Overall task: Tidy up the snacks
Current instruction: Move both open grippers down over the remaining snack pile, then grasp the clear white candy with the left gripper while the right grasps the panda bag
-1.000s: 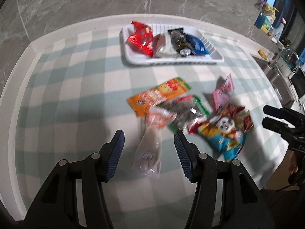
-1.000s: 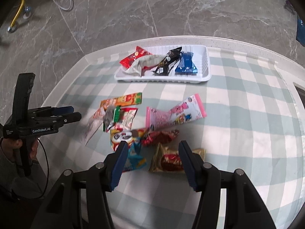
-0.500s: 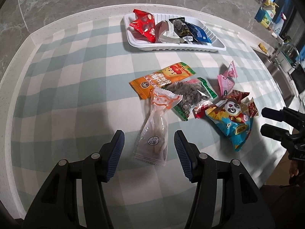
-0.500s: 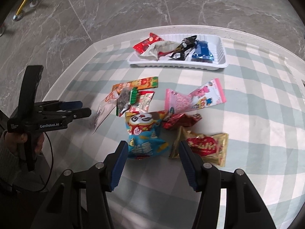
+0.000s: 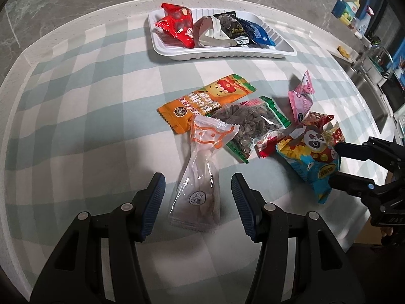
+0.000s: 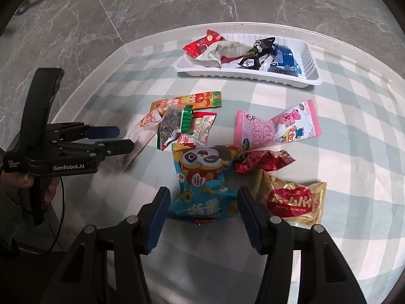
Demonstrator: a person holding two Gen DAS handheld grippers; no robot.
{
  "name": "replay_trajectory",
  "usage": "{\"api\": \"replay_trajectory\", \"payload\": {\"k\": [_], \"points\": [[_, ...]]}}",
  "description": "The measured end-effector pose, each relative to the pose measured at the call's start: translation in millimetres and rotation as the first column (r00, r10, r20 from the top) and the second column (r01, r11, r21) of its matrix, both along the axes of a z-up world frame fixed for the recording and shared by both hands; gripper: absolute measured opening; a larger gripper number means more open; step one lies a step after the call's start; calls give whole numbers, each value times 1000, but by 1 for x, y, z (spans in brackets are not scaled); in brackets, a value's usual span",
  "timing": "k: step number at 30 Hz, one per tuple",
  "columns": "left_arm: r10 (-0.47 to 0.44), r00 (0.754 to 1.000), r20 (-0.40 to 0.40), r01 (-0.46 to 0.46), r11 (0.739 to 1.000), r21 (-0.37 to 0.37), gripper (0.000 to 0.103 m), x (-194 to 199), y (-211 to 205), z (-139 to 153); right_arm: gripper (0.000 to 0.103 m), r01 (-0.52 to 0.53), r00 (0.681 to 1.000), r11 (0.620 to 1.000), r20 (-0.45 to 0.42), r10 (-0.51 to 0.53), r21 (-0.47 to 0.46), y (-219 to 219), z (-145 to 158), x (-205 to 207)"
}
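"GenRobot.AI" reads on the left gripper (image 6: 121,140) at the right wrist view's left edge; its jaws stand open astride a clear packet (image 5: 200,177) low in its own view. The right gripper (image 6: 201,217), jaws open, straddles the blue panda bag (image 6: 205,185) at lower centre. Only this view shows the gold packet (image 6: 291,200); the white tray (image 6: 310,62) of snacks sits upper right on the desk (image 6: 354,131).

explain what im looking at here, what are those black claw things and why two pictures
Nobody's robot here: a person holds a hand-gripped claw in each hand, and each claw carries a wide-angle camera looking along its fingers. One picture is from the left claw, the other from the right claw. On a checked tablecloth lie loose snack packets, and a white tray already holds several. The left claw frames a clear packet, the right a blue panda bag. Both claws are open; nothing is held.
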State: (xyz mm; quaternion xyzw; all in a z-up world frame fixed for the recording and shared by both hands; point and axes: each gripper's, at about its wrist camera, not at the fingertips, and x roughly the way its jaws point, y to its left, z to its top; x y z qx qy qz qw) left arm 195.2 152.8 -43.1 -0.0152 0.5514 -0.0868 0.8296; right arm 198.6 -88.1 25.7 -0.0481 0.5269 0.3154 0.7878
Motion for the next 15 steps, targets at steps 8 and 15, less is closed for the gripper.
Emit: {"api": "replay_trajectory", "payload": {"k": [8,15], "points": [[-25,1000,-14,24,1000,-8,53,9,-1,-8,62,10,1000,999,-22,-11,-35,9,-9,11],[-34,999,-25,34,999,-13,53,14,-1,-15,62,-7,1000,998,-30,5,-58,18,-14,12]]}}
